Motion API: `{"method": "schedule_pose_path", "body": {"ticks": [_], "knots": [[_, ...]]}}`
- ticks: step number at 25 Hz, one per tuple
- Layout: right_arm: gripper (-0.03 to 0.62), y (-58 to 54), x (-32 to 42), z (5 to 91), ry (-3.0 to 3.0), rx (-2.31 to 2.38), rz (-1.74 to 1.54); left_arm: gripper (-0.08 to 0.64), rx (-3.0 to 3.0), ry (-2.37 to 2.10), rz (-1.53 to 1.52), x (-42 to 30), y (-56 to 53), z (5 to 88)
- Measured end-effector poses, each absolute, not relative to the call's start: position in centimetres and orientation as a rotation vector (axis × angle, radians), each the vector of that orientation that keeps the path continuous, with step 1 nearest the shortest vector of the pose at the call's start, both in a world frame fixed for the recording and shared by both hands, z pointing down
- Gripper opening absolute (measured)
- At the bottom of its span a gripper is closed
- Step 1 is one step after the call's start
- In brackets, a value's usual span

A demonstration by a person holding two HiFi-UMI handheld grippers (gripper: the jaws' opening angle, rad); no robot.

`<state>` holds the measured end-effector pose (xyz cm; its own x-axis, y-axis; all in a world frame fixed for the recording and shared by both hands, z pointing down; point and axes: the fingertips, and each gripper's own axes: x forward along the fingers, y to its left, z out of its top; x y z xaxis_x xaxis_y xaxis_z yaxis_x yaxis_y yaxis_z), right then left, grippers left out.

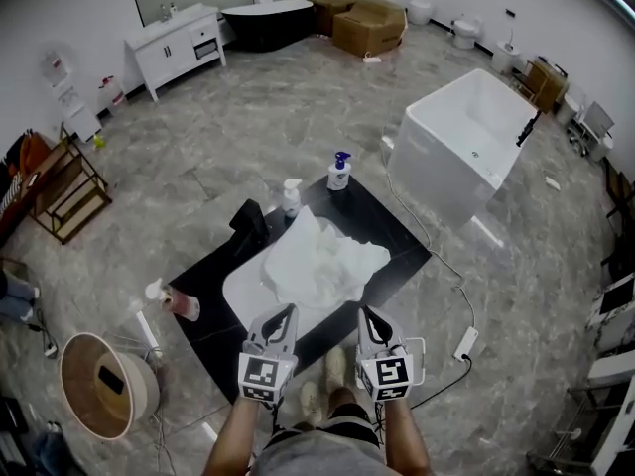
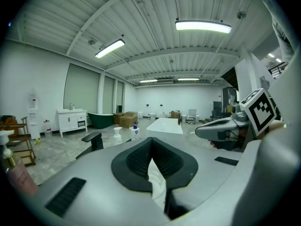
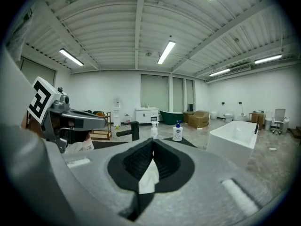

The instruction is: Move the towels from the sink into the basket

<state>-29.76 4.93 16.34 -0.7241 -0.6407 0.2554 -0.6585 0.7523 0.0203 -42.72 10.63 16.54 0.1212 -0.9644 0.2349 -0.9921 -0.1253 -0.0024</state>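
Left tool [image 1: 286, 313] and right tool [image 1: 366, 313] side by side, both clamped on near edge of white towel [image 1: 322, 261]; cloth pinched between pads in each gripper view. Towel heaped over sink [image 1: 241, 291] in black worktop [image 1: 203, 300], not yet clear of it. Two-point grip probably meant to keep cloth spread, stop trailing. Basket [image 1: 63, 375] on floor at left, well apart. Calls for leftward carry past pink bottle [image 1: 182, 305].
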Motion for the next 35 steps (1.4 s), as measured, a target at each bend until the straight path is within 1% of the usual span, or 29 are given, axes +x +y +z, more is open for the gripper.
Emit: {"method": "schedule_pose_path", "body": {"ticks": [7, 13, 15, 16, 20, 22, 24, 26, 30, 35], "knots": [[0.002, -2.5, -33.9, 20.4, -2.673, 0.915, 0.132, 0.009, 2.105, -2.000, 0.307, -46.7, 5.6, 19.7], [0.003, -8.3, -36.1, 25.6, -2.595, 0.839, 0.191, 0.009, 2.001, -1.985, 0.311, -49.2, 1.1, 23.6], [0.095, -9.3, -37.0, 27.8, -2.556, 0.783, 0.216, 0.009, 1.971, -1.977, 0.315, -49.8, 0.2, 24.7], [0.125, -9.8, -37.3, 28.9, -2.538, 0.760, 0.230, 0.009, 1.960, -1.973, 0.321, -50.0, -0.2, 25.3], [0.318, -11.0, -38.3, 32.7, -2.472, 0.700, 0.266, 0.009, 1.918, -1.954, 0.343, -50.7, -1.2, 27.6], [0.378, -11.4, -38.6, 34.0, -2.445, 0.692, 0.257, 0.009, 1.897, -1.944, 0.349, -50.9, -1.4, 28.5], [0.414, -11.8, -39.0, 35.0, -2.425, 0.685, 0.243, 0.009, 1.878, -1.938, 0.353, -50.9, -1.5, 29.3], [0.430, -12.0, -39.1, 36.5, -2.398, 0.664, 0.244, 0.009, 1.860, -1.933, 0.356, -51.0, -1.5, 30.2], [0.434, -12.3, -39.3, 39.2, -2.357, 0.632, 0.262, 0.009, 1.828, -1.927, 0.361, -51.1, -1.5, 31.6], [0.433, -12.7, -39.5, 40.5, -2.353, 0.609, 0.252, 0.009, 1.805, -1.924, 0.371, -51.2, -1.5, 32.9]]}}
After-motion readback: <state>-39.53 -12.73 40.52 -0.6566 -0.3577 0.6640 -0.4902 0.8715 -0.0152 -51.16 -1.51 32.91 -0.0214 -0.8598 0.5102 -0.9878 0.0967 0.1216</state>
